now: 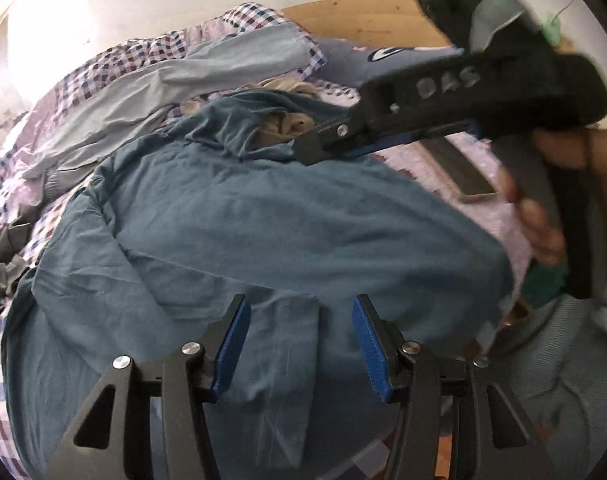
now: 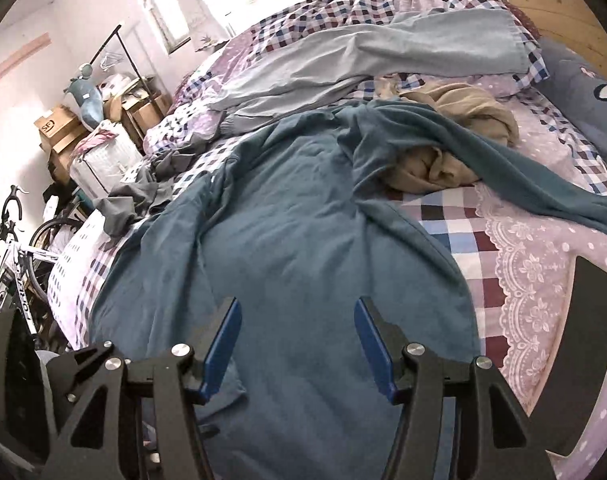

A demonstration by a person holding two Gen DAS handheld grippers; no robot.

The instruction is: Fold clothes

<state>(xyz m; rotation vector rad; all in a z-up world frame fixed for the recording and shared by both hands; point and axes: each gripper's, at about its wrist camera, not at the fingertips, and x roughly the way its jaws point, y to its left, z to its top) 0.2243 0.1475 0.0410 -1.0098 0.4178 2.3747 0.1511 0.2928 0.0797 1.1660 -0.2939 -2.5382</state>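
Note:
A teal long-sleeved shirt (image 1: 287, 216) lies spread across the bed, body toward me. My left gripper (image 1: 303, 322) hovers open just over its near hem, nothing between the blue pads (image 1: 233, 344). In the right wrist view the same shirt (image 2: 287, 220) fills the middle, and one sleeve (image 2: 503, 168) trails right over a tan garment (image 2: 459, 104). My right gripper (image 2: 297, 314) is open above the shirt's lower body. Seen from the left wrist, the right gripper (image 1: 305, 150) points at the collar end, held by a hand (image 1: 539, 224).
Grey trousers (image 2: 363, 56) lie across the checked bedding (image 2: 447, 216) at the back. A dark grey garment (image 2: 131, 196) sits at the left bed edge. A dark flat slab (image 2: 595, 320) rests on the right. Boxes (image 2: 59, 128), a basket and a bicycle (image 2: 15, 248) crowd the floor to the left.

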